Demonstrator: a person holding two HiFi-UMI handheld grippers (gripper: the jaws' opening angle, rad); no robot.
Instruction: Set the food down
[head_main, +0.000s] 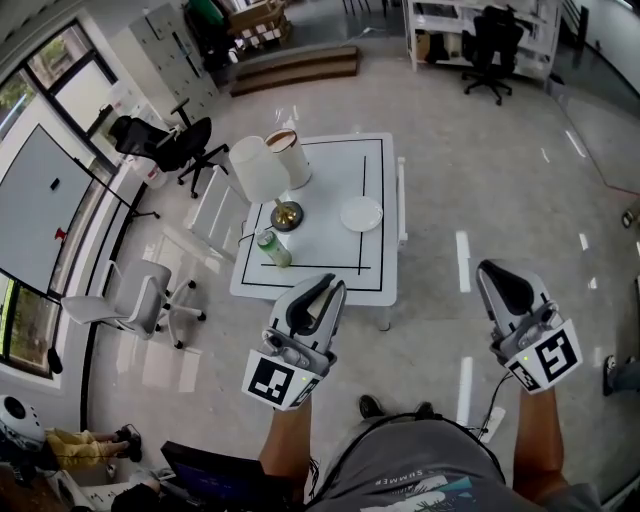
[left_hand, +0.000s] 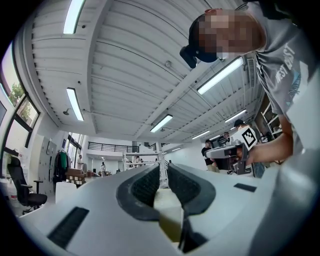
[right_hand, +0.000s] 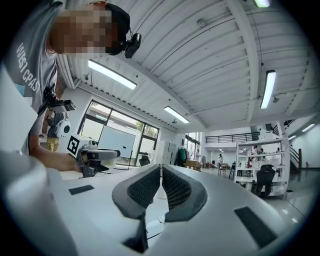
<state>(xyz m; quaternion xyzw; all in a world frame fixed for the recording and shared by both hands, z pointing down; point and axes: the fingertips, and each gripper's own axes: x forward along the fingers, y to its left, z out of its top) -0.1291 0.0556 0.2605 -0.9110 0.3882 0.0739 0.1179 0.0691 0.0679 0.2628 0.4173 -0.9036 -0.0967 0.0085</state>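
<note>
White table (head_main: 372, 272) fills the space straight ahead of the left gripper (head_main: 333, 287), its near edge just beyond the jaw tips. The right gripper (head_main: 493, 270) is off to the table's side, over bare floor, so the left is plainly the nearer of the two.

On the far part of the table, ahead and to the left of the left gripper, stand a white-shaded lamp (head_main: 258, 168) and a tall pale cup (head_main: 291, 157). A small plate (head_main: 361, 214) lies bare ahead and slightly to the right.

Nearest the left gripper is a green can (head_main: 273, 249), just ahead and a little left, standing upright as far as I can judge.

Each gripper's own view shows its ribbed pads drawn together with only a slit between and nothing clamped there. No food is being carried; the can may be the item meant, though I cannot tell. Any placing would fall to the left side, probably toward the plate.
</note>
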